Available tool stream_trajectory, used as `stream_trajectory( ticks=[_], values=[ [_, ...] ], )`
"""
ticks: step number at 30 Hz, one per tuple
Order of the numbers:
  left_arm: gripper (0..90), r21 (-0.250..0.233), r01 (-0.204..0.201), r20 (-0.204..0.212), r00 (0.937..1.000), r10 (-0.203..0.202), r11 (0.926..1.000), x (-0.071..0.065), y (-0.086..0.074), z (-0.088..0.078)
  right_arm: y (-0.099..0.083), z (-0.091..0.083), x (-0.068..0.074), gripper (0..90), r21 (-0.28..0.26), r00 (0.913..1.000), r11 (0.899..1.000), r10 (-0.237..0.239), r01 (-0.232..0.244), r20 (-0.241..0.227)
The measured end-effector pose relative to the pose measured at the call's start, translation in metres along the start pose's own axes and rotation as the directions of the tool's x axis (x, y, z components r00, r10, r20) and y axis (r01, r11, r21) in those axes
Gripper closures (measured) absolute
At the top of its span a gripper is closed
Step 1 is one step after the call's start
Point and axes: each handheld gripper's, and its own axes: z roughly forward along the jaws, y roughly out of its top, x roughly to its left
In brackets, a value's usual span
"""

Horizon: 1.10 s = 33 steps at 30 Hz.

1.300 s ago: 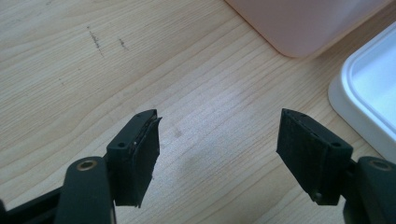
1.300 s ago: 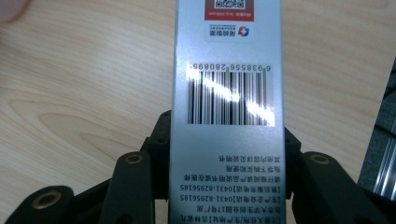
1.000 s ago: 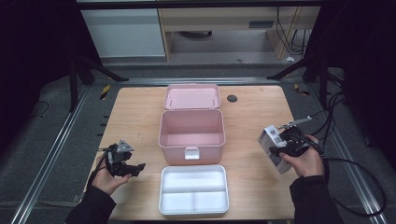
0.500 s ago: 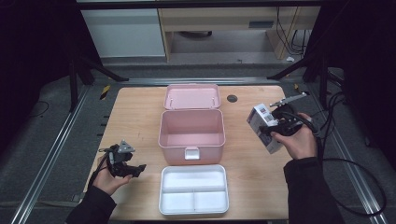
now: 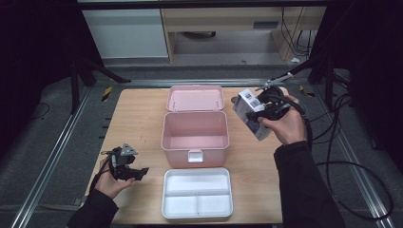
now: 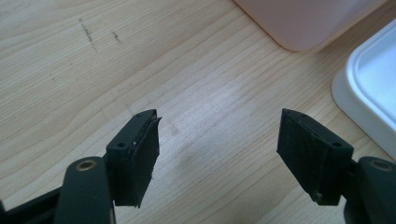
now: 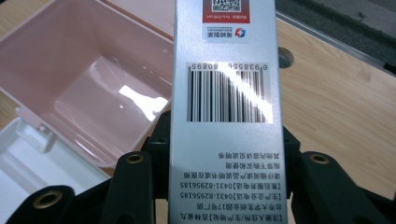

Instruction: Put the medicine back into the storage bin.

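The right tool [image 5: 260, 114] clamps a carton [image 5: 250, 113] at three o'clock of the bin [image 5: 195, 137]; tilted, it could catch the rim. The left tool [image 5: 129, 167] rests wide, empty.

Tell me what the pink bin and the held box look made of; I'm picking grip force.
Pink bin: likely rigid moulded plastic, glossy, with bright glare on its inner walls. Box in the right gripper: probably thin printed cardboard with a satin sheen, flat faces, barcode and small print.
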Motion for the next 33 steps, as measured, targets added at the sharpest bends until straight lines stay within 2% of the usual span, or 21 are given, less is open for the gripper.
stream_trajectory(
  ticks=[9, 18, 24, 33],
  values=[
    [29.2, 0.0, -0.003, 0.0, 1.0, 0.003, 1.0, 0.0, 0.0, 0.0, 0.038, 0.009, 0.022, 56.1, -0.03, 0.9977, 0.998, -0.055, 0.054, -0.04],
    [29.2, 0.002, -0.006, 0.001, 1.0, 0.006, 1.0, 0.0, 0.001, 0.001, 0.062, 0.027, 0.041, 56.1, -0.028, 0.9926, 0.995, -0.096, 0.094, -0.075],
    [29.2, 0.003, -0.006, 0.002, 1.0, 0.006, 1.0, 0.0, 0.0, 0.001, 0.072, 0.041, 0.056, 56.0, -0.017, 0.9882, 0.993, -0.117, 0.116, -0.099],
    [29.2, 0.001, -0.007, 0.001, 1.0, 0.007, 1.0, 0.0, 0.0, 0.0, 0.078, 0.064, 0.084, 56.0, -0.007, 0.9745, 0.983, -0.185, 0.186, -0.127]
  ],
)
